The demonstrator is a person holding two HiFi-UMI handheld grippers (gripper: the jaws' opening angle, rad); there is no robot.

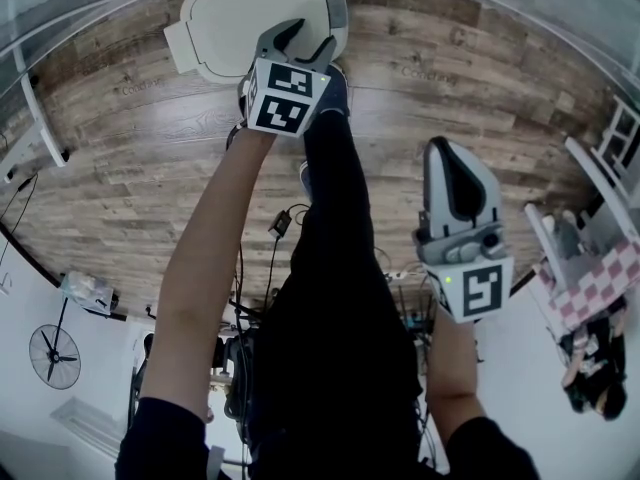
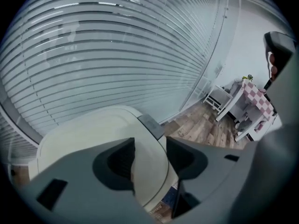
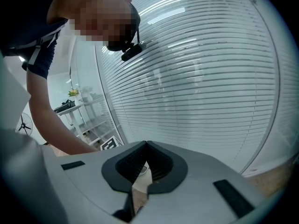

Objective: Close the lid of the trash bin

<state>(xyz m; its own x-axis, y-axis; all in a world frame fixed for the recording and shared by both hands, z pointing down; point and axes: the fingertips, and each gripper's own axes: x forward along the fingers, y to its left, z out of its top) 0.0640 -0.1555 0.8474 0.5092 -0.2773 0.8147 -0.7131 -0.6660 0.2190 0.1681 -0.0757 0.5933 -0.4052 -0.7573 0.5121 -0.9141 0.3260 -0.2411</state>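
1. At the top of the head view, on the wooden floor point(image 1: 150, 168) close to the window blinds point(image 2: 117, 55): stands the trash bin point(image 1: 185, 48), seen from above.
2. Lid point(image 1: 240, 13): white, oval, with a grey tab point(image 2: 150, 125) at one end. Covers the bin's top in both views that show it. Cannot be judged fully seated or slightly raised.
3. Left gripper point(image 1: 305, 43): points steeply down, directly over the near edge of the lid. Jaws apart in the left gripper view point(image 2: 150, 146), with the lid's rim running between them. No pad seen pressing on the rim; contact with the lid's surface cannot be confirmed.
4. Left forearm point(image 1: 205, 268): stretches forward to that gripper, bare below a dark sleeve.
5. Right gripper point(image 1: 450, 153): hangs over bare floor, well apart from the bin and off to the person's right. Jaws together at the tips in the right gripper view point(image 3: 145, 146), nothing between them.
6. To the far right of the floor: a white table with a pink checked cloth point(image 1: 600, 283).
7. At lower left of the head view: a dark fan point(image 1: 55, 356) on a pale surface.
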